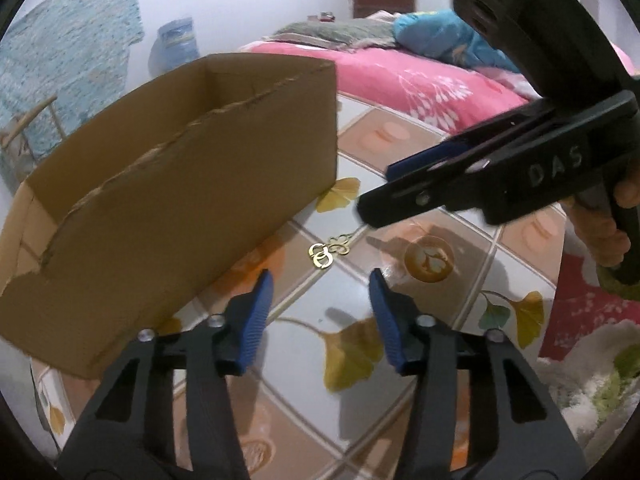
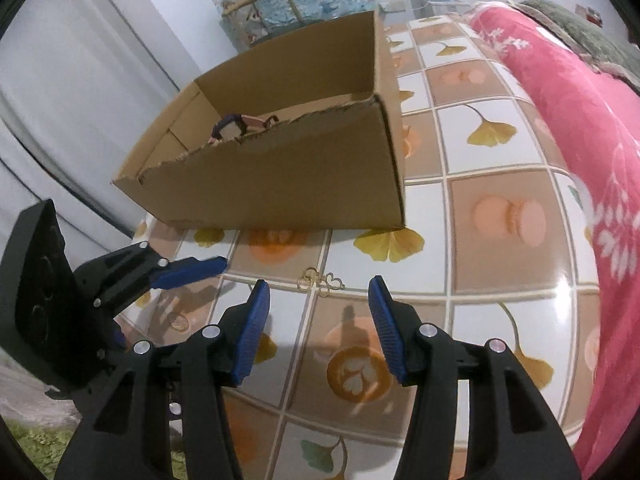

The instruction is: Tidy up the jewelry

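Small gold earrings (image 1: 329,251) lie on the patterned tablecloth just in front of the cardboard box (image 1: 192,184). In the left wrist view my left gripper (image 1: 320,280) hovers open just short of them, nothing between its blue pads. My right gripper (image 1: 374,192) reaches in from the right above them, its state unclear there. In the right wrist view my right gripper (image 2: 319,288) stands open just before the gold earrings (image 2: 320,280), and the left gripper (image 2: 192,272) comes in from the left. The box (image 2: 288,184) holds a few pieces of jewelry (image 2: 240,126).
The tablecloth (image 2: 500,216) with leaf and macaron squares covers the table. A pink bedspread (image 2: 580,128) lies to the right. A hand (image 1: 600,236) grips the right tool. A chair (image 2: 260,4) and a water bottle (image 1: 178,42) stand behind the box.
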Action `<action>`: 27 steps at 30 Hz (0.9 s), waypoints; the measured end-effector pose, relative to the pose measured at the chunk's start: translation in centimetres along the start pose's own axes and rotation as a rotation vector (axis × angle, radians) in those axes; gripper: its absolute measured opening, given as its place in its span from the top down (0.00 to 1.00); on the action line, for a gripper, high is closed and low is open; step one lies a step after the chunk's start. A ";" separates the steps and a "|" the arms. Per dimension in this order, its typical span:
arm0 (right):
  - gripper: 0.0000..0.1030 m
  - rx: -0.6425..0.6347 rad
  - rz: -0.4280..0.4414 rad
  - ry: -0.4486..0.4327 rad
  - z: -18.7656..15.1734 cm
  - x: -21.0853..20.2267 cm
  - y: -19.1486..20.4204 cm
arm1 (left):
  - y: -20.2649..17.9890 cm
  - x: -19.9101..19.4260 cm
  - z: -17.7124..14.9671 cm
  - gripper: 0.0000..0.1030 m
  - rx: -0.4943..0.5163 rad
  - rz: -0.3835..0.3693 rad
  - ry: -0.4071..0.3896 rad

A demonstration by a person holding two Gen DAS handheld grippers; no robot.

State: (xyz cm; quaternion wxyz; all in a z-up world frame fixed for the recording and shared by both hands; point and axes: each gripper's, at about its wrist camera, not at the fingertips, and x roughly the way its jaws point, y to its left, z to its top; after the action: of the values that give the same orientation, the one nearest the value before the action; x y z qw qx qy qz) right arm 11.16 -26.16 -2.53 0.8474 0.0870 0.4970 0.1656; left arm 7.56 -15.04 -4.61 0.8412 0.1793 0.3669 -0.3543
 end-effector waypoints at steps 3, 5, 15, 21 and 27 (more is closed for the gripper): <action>0.61 -0.022 0.003 0.026 0.1 1.0 -0.1 | -0.2 0.8 0.5 0.67 0.028 -0.007 0.009; 0.65 -0.040 0.007 0.040 0.3 1.6 -0.2 | -0.3 1.4 0.6 0.71 0.043 -0.004 0.020; 0.89 -0.106 0.021 0.085 0.9 3.6 -0.3 | 0.4 3.3 0.7 0.89 0.039 0.002 0.071; 0.94 -0.136 0.013 0.116 0.6 4.6 -0.1 | 0.3 3.7 0.7 1.00 0.048 -0.006 0.086; 0.95 -0.148 -0.014 0.135 0.4 4.3 0.3 | 0.3 3.2 0.3 1.00 0.038 -0.026 0.088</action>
State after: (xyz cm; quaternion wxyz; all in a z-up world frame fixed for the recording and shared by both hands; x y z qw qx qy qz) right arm 13.40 -24.30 -5.77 0.8172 0.0093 0.5401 0.2012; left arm 9.52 -16.51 -6.80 0.8160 0.2060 0.3991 -0.3638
